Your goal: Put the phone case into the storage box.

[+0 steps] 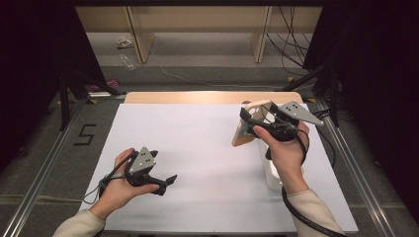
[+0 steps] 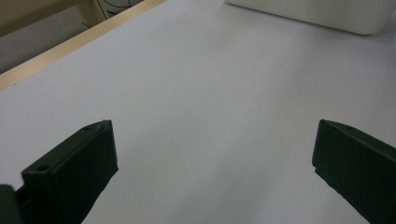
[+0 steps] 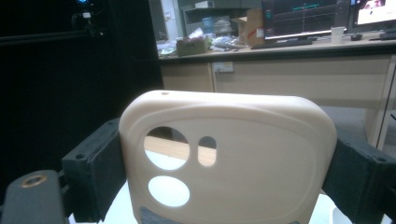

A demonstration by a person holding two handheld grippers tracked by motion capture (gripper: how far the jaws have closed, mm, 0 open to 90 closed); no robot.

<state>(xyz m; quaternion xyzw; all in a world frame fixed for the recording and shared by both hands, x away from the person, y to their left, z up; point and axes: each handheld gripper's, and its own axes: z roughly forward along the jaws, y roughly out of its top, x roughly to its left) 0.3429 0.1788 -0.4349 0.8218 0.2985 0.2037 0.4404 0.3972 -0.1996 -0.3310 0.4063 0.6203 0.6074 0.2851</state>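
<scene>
A beige phone case (image 3: 243, 154) with round camera cut-outs stands upright between the jaws of my right gripper (image 3: 224, 172), and both black pads press on its sides. In the high view the right gripper (image 1: 252, 122) holds the phone case (image 1: 240, 138) tilted above the right part of the white mat (image 1: 197, 138). My left gripper (image 1: 167, 180) hovers low over the mat's front left, held in a hand. Its jaws stand wide apart in the left gripper view, where the left gripper (image 2: 212, 158) has nothing but bare mat between them.
A white box-like object (image 1: 272, 175) stands on the mat beneath my right hand, and its edge (image 2: 317, 14) appears ahead of the left gripper. The wooden table edge (image 1: 197, 97) runs along the back. Metal rails and dark stands flank the table.
</scene>
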